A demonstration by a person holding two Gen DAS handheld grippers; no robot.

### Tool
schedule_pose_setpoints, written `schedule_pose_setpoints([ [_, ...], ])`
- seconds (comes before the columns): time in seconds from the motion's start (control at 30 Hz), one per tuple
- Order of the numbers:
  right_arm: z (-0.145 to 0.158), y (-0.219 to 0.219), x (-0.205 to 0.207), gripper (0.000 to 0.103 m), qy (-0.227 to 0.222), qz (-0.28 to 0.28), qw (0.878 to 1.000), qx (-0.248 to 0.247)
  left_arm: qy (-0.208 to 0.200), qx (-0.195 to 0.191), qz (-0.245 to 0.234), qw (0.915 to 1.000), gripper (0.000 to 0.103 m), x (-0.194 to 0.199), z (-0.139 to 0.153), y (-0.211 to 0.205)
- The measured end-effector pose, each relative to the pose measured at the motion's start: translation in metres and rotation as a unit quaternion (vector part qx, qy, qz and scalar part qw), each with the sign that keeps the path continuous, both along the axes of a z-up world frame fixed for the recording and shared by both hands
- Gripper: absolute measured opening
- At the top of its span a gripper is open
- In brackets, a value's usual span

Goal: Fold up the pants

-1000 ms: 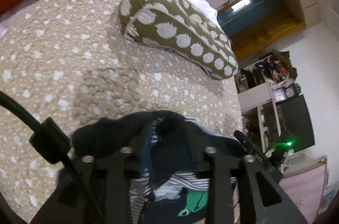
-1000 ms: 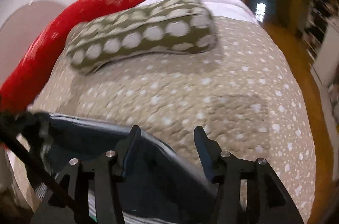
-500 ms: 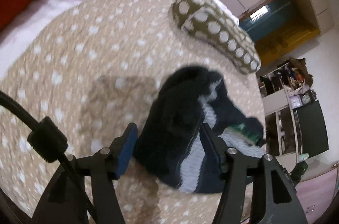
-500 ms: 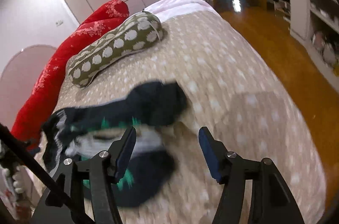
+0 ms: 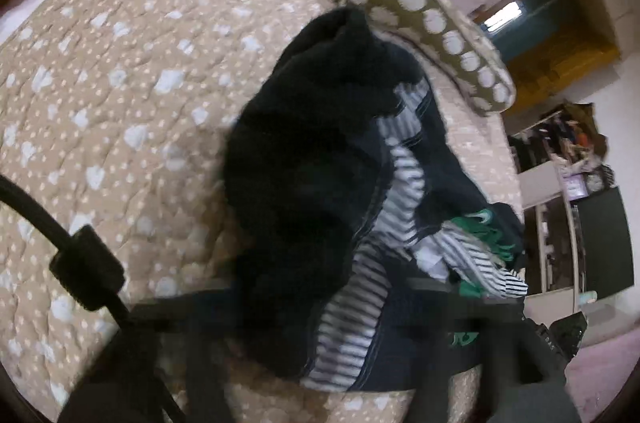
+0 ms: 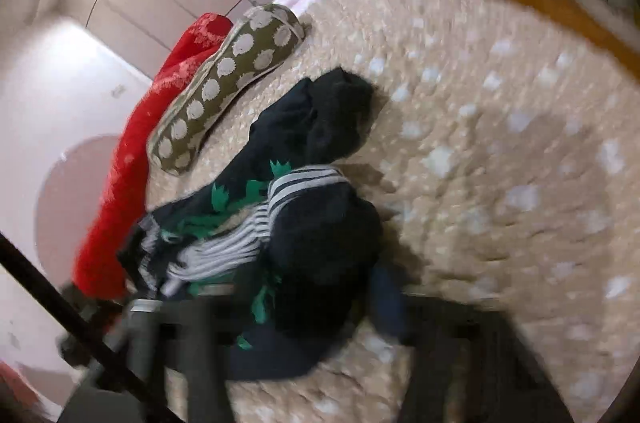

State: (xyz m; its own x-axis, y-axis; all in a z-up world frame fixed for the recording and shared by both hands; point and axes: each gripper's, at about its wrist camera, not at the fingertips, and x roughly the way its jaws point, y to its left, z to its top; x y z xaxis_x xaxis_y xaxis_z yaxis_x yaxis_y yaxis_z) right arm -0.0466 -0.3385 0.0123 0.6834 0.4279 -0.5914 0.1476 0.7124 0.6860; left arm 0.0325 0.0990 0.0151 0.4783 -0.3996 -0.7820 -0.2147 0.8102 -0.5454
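Comparing with half a second back, I see the pants (image 5: 320,183) now bunched on the bed (image 5: 120,83) near the pillow (image 5: 420,23), my left claw (image 5: 320,343) pressed together on them, right claw (image 6: 312,323) closing around them.

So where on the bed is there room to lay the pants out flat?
The beige quilt is bare on the side away from the spotted pillow. It is crowded where the pants lie bunched beside the pillow and red blanket.
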Motion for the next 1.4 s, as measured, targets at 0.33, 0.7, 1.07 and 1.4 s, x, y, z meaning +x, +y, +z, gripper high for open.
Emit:
schedule_pose_setpoints([
  [0.33,0.046,0.017,-0.047,0.017,-0.044,0.028,0.998,-0.026,-0.026,-0.009,0.000,0.9996,0.013,-0.054,0.040,0.016],
  [0.7,0.012,-0.009,-0.094,0.034,0.011,0.007,0.998,-0.055,-0.003,-0.031,0.013,0.9994,0.021,-0.099,0.010,0.043],
  [1.07,0.054,-0.041,-0.046,0.042,-0.027,-0.026,0.991,-0.128,-0.102,0.083,0.045,0.9902,0.036,-0.151,0.057,0.064],
  [1.4,0.024,-0.026,0.082,0.012,0.047,0.026,0.995,-0.081,-0.115,0.080,0.009,0.9901,0.042,-0.146,0.064,0.033],
])
